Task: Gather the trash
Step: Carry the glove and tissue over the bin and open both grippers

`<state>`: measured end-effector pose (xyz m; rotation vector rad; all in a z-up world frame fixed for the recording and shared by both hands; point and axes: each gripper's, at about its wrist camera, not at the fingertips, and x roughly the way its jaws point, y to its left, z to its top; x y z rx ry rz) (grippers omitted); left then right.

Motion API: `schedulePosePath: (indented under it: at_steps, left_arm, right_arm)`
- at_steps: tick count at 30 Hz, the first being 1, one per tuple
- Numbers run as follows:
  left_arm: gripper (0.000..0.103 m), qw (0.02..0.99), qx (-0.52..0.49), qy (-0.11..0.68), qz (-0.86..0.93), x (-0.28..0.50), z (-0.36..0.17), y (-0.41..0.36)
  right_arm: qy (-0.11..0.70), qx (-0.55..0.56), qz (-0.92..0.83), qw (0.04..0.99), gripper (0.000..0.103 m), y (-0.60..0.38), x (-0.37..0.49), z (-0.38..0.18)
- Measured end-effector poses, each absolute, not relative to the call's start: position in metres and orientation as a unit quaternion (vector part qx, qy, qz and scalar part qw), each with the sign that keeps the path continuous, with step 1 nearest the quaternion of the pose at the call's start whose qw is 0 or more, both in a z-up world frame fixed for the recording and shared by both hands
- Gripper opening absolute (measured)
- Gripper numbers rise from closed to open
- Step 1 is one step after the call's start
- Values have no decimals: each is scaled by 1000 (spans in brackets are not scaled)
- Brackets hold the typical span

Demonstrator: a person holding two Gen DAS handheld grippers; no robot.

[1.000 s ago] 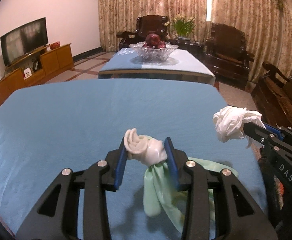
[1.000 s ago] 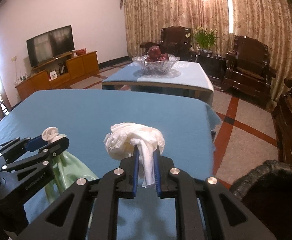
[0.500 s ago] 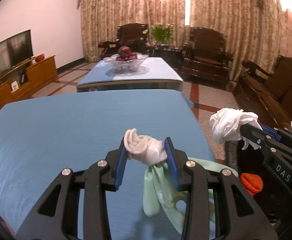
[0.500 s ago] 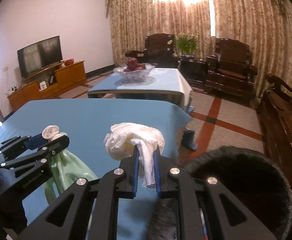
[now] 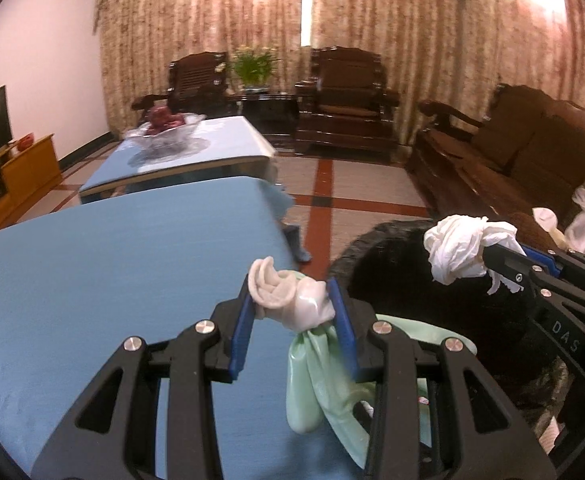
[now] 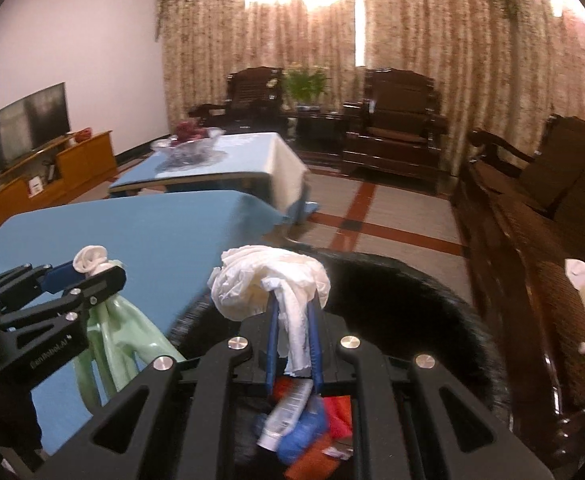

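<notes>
Now both grippers hold trash beside the black bin (image 6: 432, 300).

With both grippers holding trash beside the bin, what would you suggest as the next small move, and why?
Probably open the right gripper first. Its jaws are shut on the white crumpled tissue, which hangs over the black bin, with other trash visible directly below, so it should drop inside. The left gripper, shut on the green glove, sits at the blue table edge and likely needs carrying further over.
</notes>
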<state>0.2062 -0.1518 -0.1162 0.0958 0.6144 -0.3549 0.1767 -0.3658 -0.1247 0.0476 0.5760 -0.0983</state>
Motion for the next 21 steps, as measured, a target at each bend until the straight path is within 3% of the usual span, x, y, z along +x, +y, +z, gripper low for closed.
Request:
schedulePosePath:
  at_steps: [21]
  left_arm:
    - [36,918,72,310,-236,213,-148,-249]
  right_arm:
    - [302,32,-122,945,14,-447,158,-155]
